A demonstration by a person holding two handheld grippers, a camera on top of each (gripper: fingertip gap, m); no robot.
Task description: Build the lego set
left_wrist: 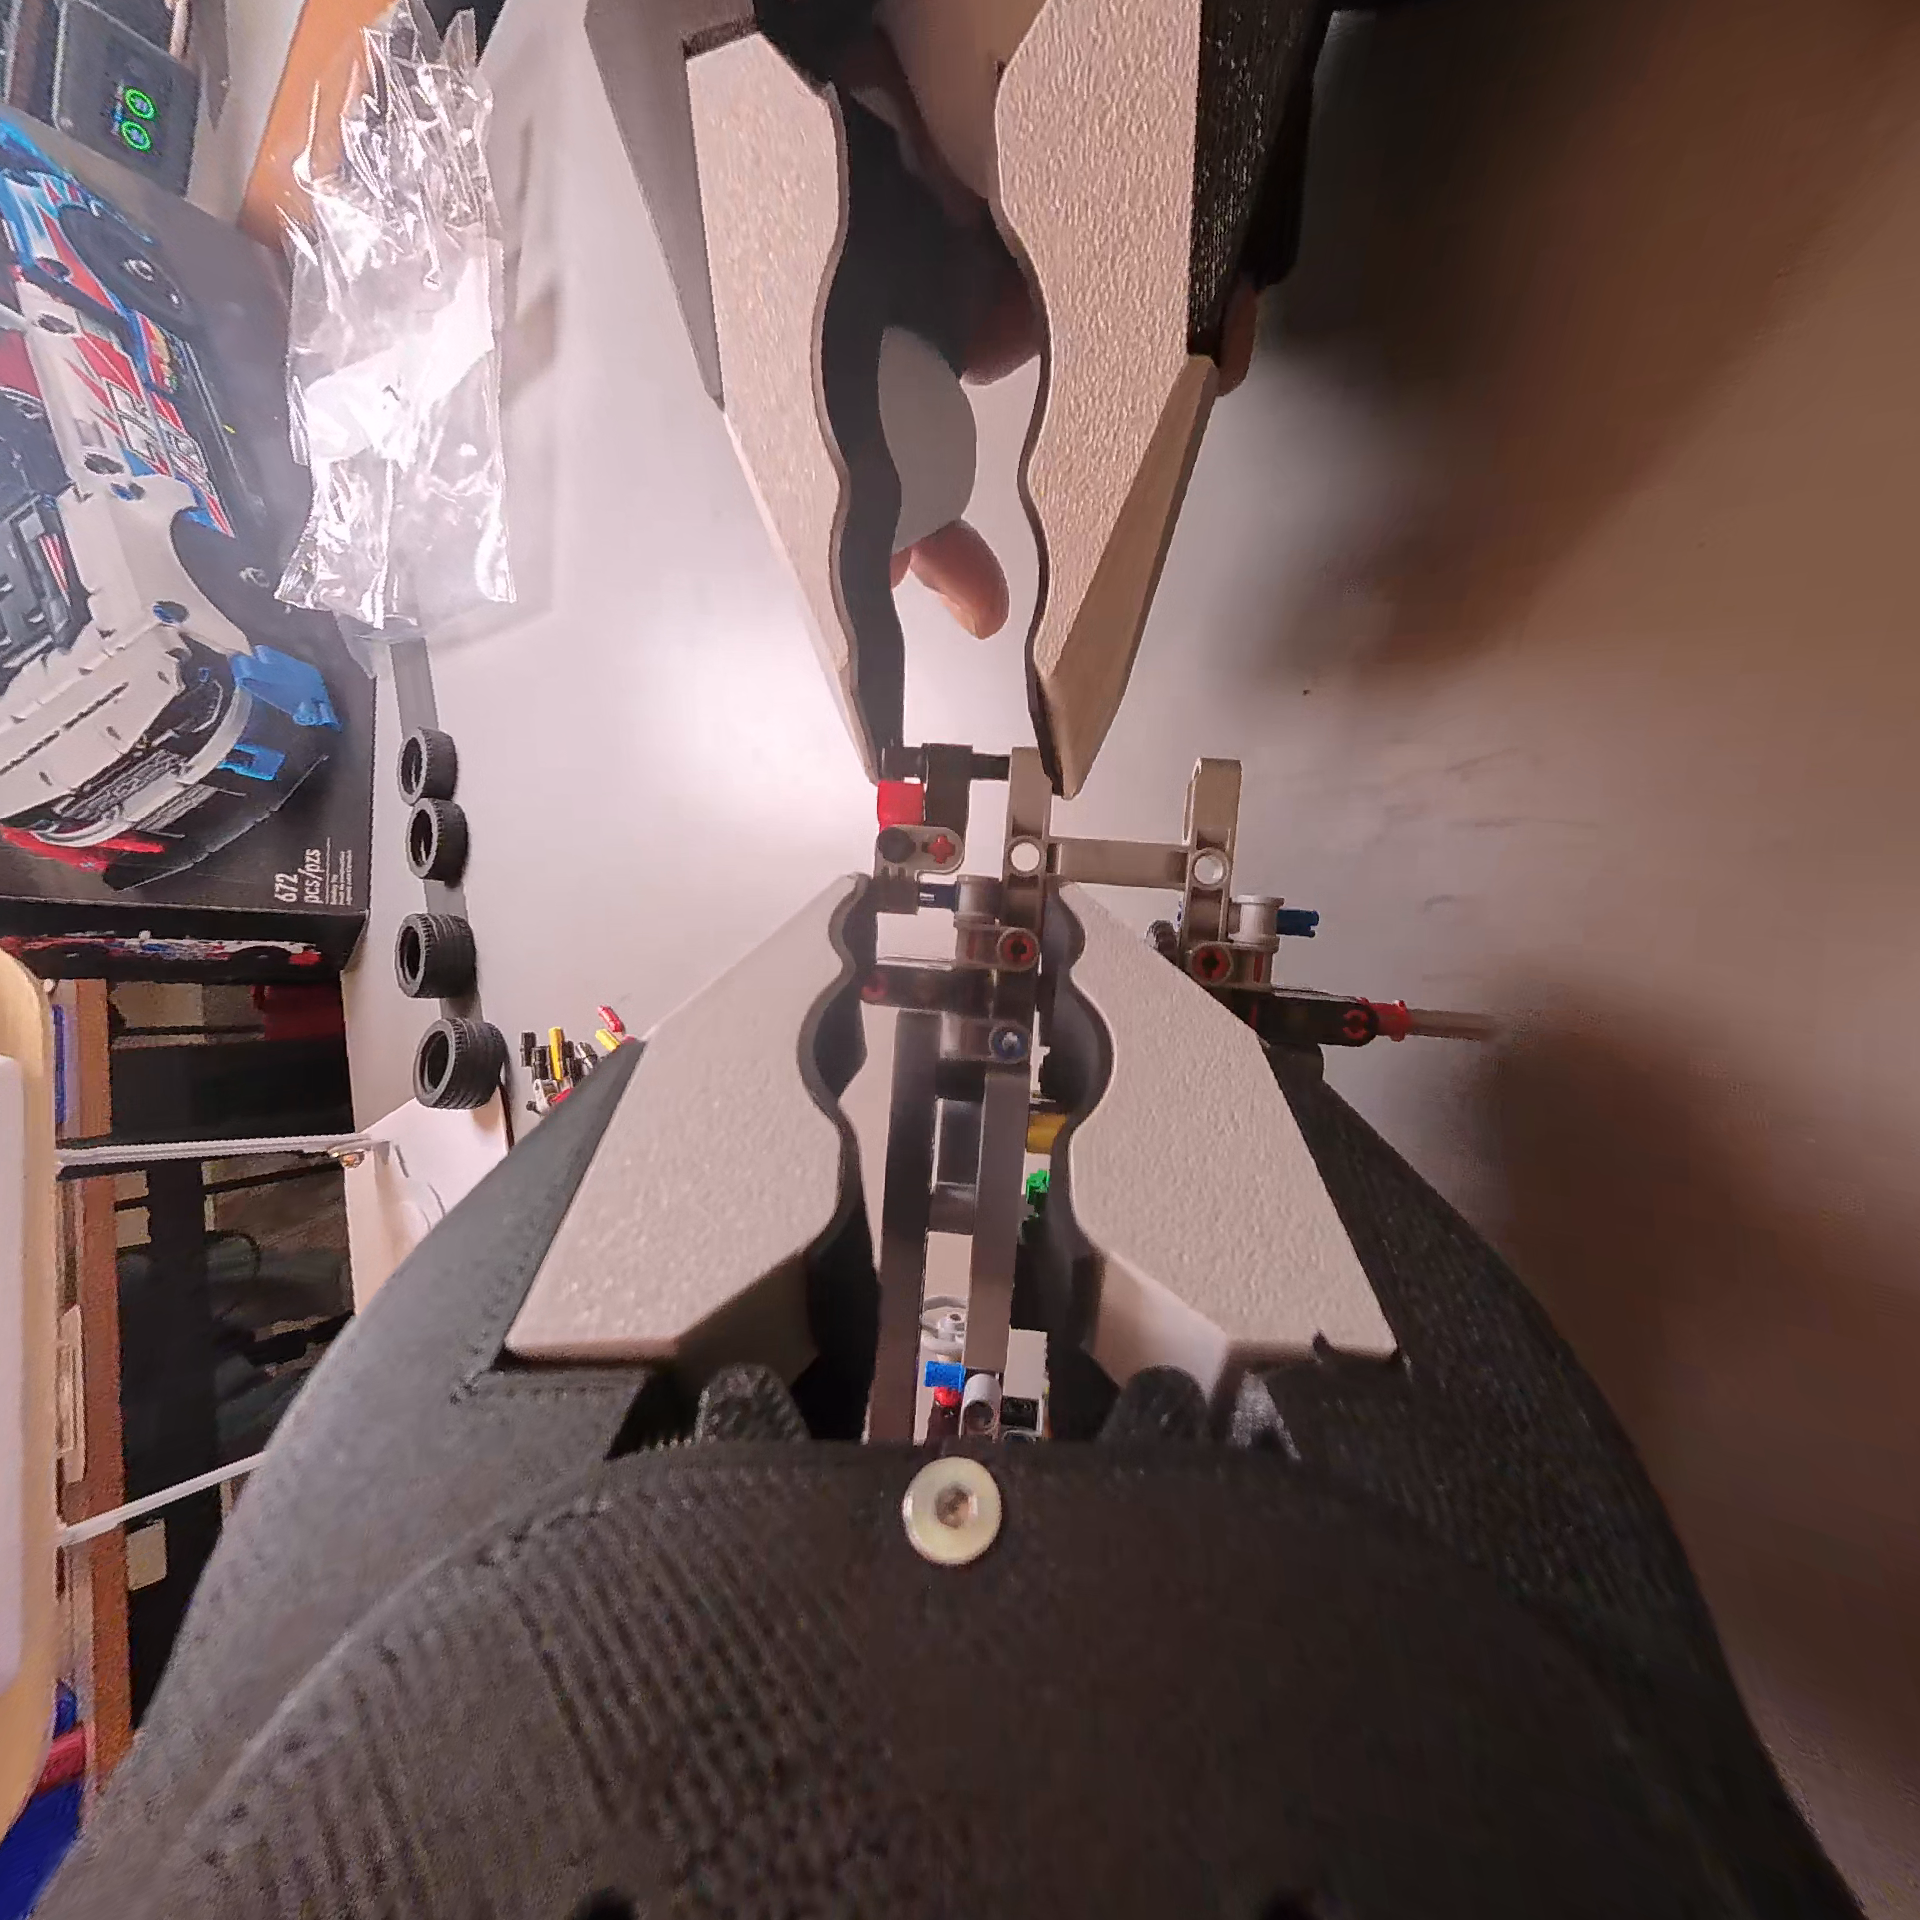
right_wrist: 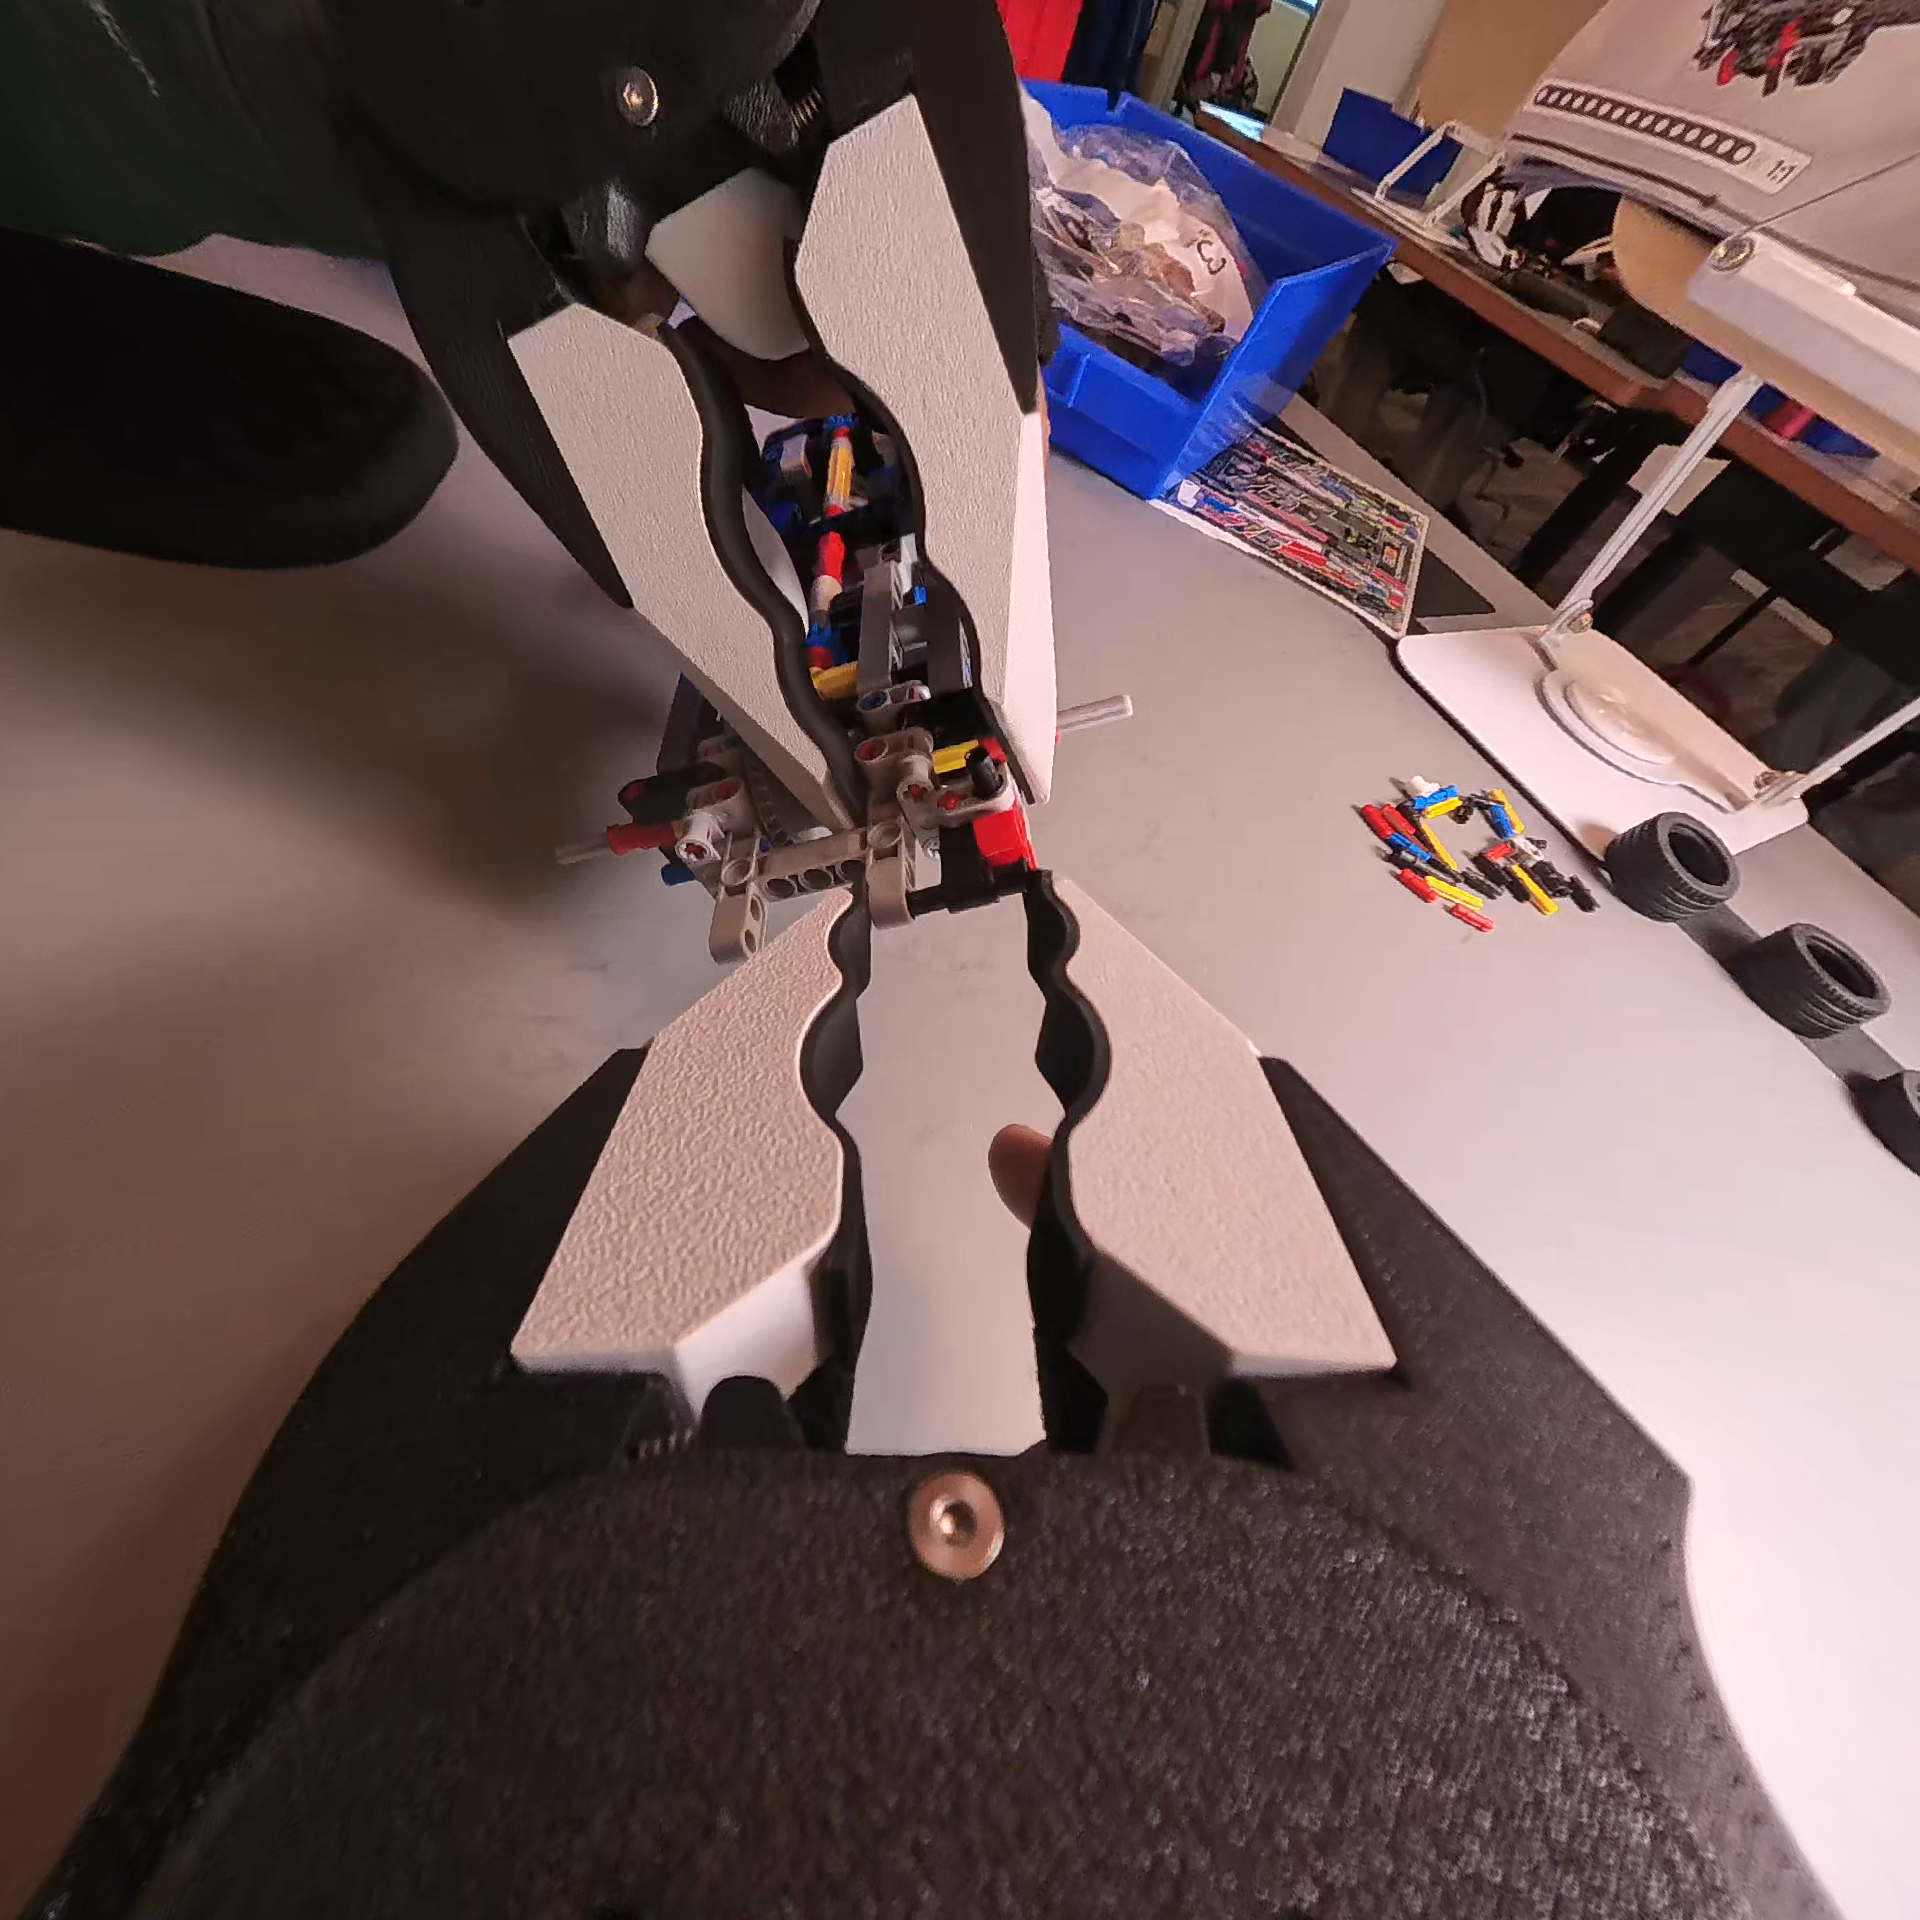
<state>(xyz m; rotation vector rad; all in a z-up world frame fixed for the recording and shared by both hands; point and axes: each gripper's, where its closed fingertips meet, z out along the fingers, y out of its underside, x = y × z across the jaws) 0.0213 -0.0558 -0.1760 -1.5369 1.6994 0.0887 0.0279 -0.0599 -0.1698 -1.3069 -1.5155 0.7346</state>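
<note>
While your left gripper clamps the grey Technic chassis above the table, your right gripper pinches the black pin-and-liftarm bit at its front. Push crooked and that pin pops free, or the frame twists loose.

Left claw: white textured fingers, black wavy pads, black ribbed body. Right claw: same colouring. Lego assembly between the left claw's fingers: grey beams, red, blue, yellow and black pins. Loose pins right of the right claw: red, yellow, blue, black. Tyres: black. Bin: blue. Bench: pale grey.
</note>
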